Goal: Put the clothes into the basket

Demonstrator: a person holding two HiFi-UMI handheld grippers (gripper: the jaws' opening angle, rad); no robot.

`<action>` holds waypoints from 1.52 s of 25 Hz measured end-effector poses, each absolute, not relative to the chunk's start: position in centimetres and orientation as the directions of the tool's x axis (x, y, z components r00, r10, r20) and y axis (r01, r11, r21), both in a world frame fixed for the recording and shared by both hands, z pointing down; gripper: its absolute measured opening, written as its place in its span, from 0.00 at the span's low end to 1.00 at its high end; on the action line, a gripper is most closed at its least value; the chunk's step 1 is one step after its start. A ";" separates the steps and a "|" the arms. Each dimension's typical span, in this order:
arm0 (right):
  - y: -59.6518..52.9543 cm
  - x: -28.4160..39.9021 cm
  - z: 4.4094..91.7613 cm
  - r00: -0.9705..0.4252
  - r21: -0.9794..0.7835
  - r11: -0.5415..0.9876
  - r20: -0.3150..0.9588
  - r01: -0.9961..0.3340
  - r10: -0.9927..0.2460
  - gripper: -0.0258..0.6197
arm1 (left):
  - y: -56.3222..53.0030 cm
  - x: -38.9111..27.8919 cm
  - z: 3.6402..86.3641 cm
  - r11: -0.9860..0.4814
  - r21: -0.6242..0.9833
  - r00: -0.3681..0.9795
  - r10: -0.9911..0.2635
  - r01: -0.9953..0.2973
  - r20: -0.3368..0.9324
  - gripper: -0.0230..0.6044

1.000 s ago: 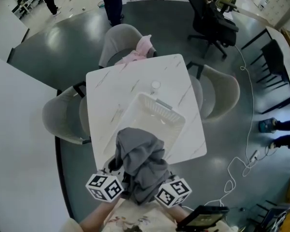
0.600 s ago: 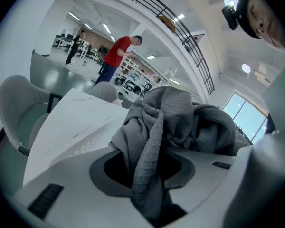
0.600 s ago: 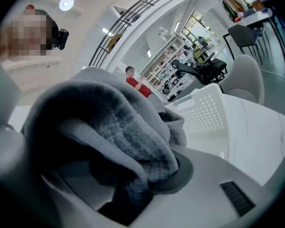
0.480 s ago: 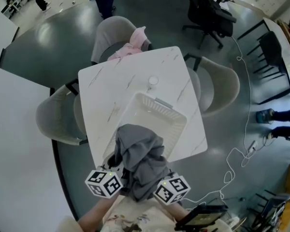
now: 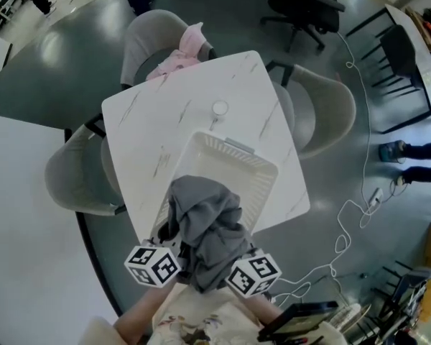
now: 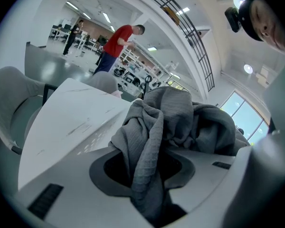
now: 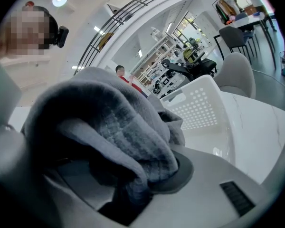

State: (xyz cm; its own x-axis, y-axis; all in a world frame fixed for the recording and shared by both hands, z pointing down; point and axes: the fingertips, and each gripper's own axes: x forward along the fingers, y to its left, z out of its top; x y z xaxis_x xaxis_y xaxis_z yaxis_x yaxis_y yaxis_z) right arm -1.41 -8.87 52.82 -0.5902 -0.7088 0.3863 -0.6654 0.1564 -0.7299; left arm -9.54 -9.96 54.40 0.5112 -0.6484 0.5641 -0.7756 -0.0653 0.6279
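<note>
A bunched grey garment [image 5: 205,228] hangs between my two grippers over the near end of the white perforated basket [image 5: 248,165] on the marble table [image 5: 165,121]. My left gripper [image 5: 174,254] is shut on one side of the cloth, which fills its jaws [image 6: 152,175]. My right gripper [image 5: 226,264] is shut on the other side; grey fabric [image 7: 118,141] drapes over its jaws and hides them. Beyond the cloth the basket [image 7: 199,113] shows in the right gripper view. A pink garment [image 5: 183,49] lies on the far chair.
Grey chairs stand at the left [image 5: 75,178], far [image 5: 147,38] and right [image 5: 323,117] sides of the table. A small round white object [image 5: 220,108] sits on the table beyond the basket. A cable [image 5: 345,236] trails over the floor at the right. People stand far off.
Both grippers have sunk with the grey garment, which now hangs lower over the basket's near end. The table and basket have shifted up and left in the head view.
</note>
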 end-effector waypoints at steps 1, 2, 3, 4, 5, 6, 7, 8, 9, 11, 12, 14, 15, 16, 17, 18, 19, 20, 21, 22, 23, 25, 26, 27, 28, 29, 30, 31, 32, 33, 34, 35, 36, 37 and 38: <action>-9.0 -1.4 53.1 -0.584 -0.728 0.148 0.393 -0.669 -0.711 0.23 | -10.1 -9.5 54.7 -0.066 0.629 0.515 -0.643 -0.775 0.567 0.24; -9.2 -1.3 53.4 -0.578 -0.726 0.139 0.400 -0.674 -0.711 0.23 | -10.3 -9.5 55.0 -0.065 0.631 0.518 -0.638 -0.773 0.570 0.24; -9.3 -1.2 53.7 -0.572 -0.724 0.130 0.408 -0.677 -0.712 0.23 | -10.5 -9.4 55.3 -0.063 0.633 0.521 -0.633 -0.772 0.573 0.24; -9.4 -1.1 53.9 -0.567 -0.723 0.121 0.414 -0.680 -0.712 0.23 | -10.6 -9.4 55.6 -0.062 0.634 0.524 -0.628 -0.771 0.576 0.24; -9.6 -1.1 54.2 -0.562 -0.723 0.112 0.419 -0.682 -0.713 0.23 | -10.8 -9.3 55.8 -0.063 0.634 0.526 -0.624 -0.771 0.578 0.24; -9.8 -0.9 54.4 -0.556 -0.722 0.104 0.424 -0.684 -0.714 0.23 | -11.1 -9.2 56.0 -0.065 0.635 0.530 -0.619 -0.770 0.580 0.24; -10.0 -0.8 54.7 -0.551 -0.719 0.096 0.431 -0.688 -0.715 0.23 | -11.3 -9.1 56.3 -0.067 0.636 0.534 -0.614 -0.769 0.581 0.24; -10.2 -0.7 55.0 -0.544 -0.716 0.088 0.438 -0.692 -0.716 0.23 | -11.6 -8.9 56.7 -0.068 0.636 0.537 -0.609 -0.769 0.584 0.24; -10.4 -0.6 55.3 -0.537 -0.714 0.078 0.446 -0.696 -0.716 0.23 | -11.8 -8.8 57.0 -0.066 0.635 0.538 -0.603 -0.769 0.589 0.24; -10.7 -0.4 55.8 -0.526 -0.714 0.055 0.459 -0.698 -0.716 0.23 | -12.2 -8.7 57.5 -0.056 0.631 0.535 -0.591 -0.774 0.604 0.25; -11.0 -0.3 56.0 -0.521 -0.715 0.046 0.463 -0.698 -0.717 0.23 | -12.4 -8.6 57.6 -0.055 0.629 0.534 -0.588 -0.776 0.608 0.25; -11.5 -0.3 56.2 -0.512 -0.708 0.039 0.470 -0.705 -0.719 0.23 | -13.0 -8.6 57.9 -0.057 0.631 0.536 -0.590 -0.774 0.604 0.24; -11.9 -0.3 56.4 -0.507 -0.704 0.035 0.476 -0.709 -0.719 0.23 | -13.3 -8.7 58.1 -0.056 0.633 0.537 -0.590 -0.772 0.603 0.25; -12.2 -0.3 56.7 -0.503 -0.700 0.028 0.483 -0.713 -0.717 0.23 | -13.6 -8.7 58.4 -0.052 0.633 0.535 -0.590 -0.772 0.604 0.24; -12.5 -0.2 57.0 -0.497 -0.698 0.018 0.492 -0.716 -0.715 0.23 | -13.9 -8.6 58.7 -0.049 0.632 0.533 -0.590 -0.774 0.607 0.25; -12.7 -0.1 57.3 -0.490 -0.697 0.005 0.500 -0.717 -0.714 0.23 | -14.1 -8.5 59.0 -0.047 0.630 0.531 -0.589 -0.775 0.609 0.24; -12.9 0.0 57.6 -0.482 -0.695 -0.009 0.508 -0.719 -0.713 0.23 | -14.3 -8.4 59.3 -0.044 0.631 0.531 -0.587 -0.775 0.611 0.24; -13.2 0.2 57.8 -0.475 -0.693 -0.023 0.518 -0.721 -0.712 0.23 | -14.6 -8.2 59.5 -0.041 0.631 0.531 -0.585 -0.774 0.613 0.24; -13.4 0.3 57.9 -0.467 -0.690 -0.038 0.528 -0.723 -0.709 0.23 | -14.8 -8.1 59.7 -0.038 0.632 0.531 -0.582 -0.774 0.615 0.24; -13.5 0.4 58.1 -0.461 -0.687 -0.051 0.539 -0.725 -0.705 0.23 | -14.9 -8.0 60.0 -0.033 0.634 0.531 -0.579 -0.773 0.618 0.24; -13.7 0.6 58.3 -0.455 -0.684 -0.063 0.548 -0.727 -0.701 0.23 | -15.1 -7.9 60.2 -0.029 0.635 0.532 -0.576 -0.772 0.620 0.24; -14.1 0.8 58.7 -0.445 -0.678 -0.084 0.566 -0.731 -0.693 0.23 | -15.5 -7.7 60.7 -0.025 0.638 0.534 -0.571 -0.770 0.623 0.24; -14.2 0.9 58.9 -0.439 -0.673 -0.095 0.576 -0.733 -0.690 0.23 | -15.6 -7.5 60.9 -0.025 0.638 0.535 -0.569 -0.770 0.624 0.24; -14.3 1.1 59.2 -0.431 -0.668 -0.108 0.586 -0.736 -0.687 0.23 | -15.7 -7.4 61.2 -0.024 0.638 0.536 -0.567 -0.770 0.626 0.24; -14.4 1.2 59.5 -0.421 -0.661 -0.122 0.597 -0.740 -0.682 0.23 | -15.8 -7.3 61.6 -0.021 0.638 0.536 -0.564 -0.770 0.628 0.24; -14.4 1.3 59.9 -0.413 -0.653 -0.135 0.610 -0.745 -0.676 0.23 | -15.8 -7.2 62.0 -0.017 0.638 0.536 -0.560 -0.770 0.632 0.24; -14.5 1.3 60.2 -0.405 -0.644 -0.146 0.624 -0.751 -0.669 0.23 | -15.9 -7.2 62.4 -0.010 0.636 0.533 -0.557 -0.772 0.637 0.24; -14.6 1.3 60.6 -0.399 -0.636 -0.155 0.635 -0.756 -0.661 0.23 | -15.9 -7.2 62.7 -0.003 0.633 0.528 -0.556 -0.774 0.642 0.24; -14.7 1.3 60.9 -0.394 -0.629 -0.162 0.645 -0.760 -0.655 0.23 | -16.0 -7.2 63.0 0.004 0.630 0.522 -0.555 -0.777 0.647 0.24; -14.8 1.4 61.1 -0.389 -0.622 -0.168 0.654 -0.765 -0.649 0.23 | -16.0 -7.3 63.2 0.010 0.626 0.517 -0.555 -0.779 0.652 0.24; -14.9 1.4 61.4 -0.384 -0.615 -0.176 0.663 -0.768 -0.642 0.23 | -16.0 -7.3 63.6 0.016 0.622 0.512 -0.552 -0.783 0.658 0.24; -15.0 1.5 61.8 -0.378 -0.609 -0.187 0.674 -0.771 -0.634 0.23 | -16.1 -7.3 63.9 0.022 0.616 0.506 -0.547 -0.787 0.667 0.24; -15.1 1.5 62.3 -0.373 -0.603 -0.203 0.687 -0.771 -0.624 0.23 | -16.1 -7.3 64.4 0.029 0.607 0.499 -0.538 -0.794 0.679 0.24; -15.1 1.5 62.8 -0.369 -0.598 -0.223 0.701 -0.770 -0.610 0.23 | -16.1 -7.3 64.8 0.035 0.596 0.493 -0.525 -0.802 0.694 0.24; -15.0 1.6 63.3 -0.365 -0.593 -0.243 0.716 -0.768 -0.595 0.23 | -16.0 -7.2 65.3 0.040 0.586 0.488 -0.510 -0.809 0.709 0.24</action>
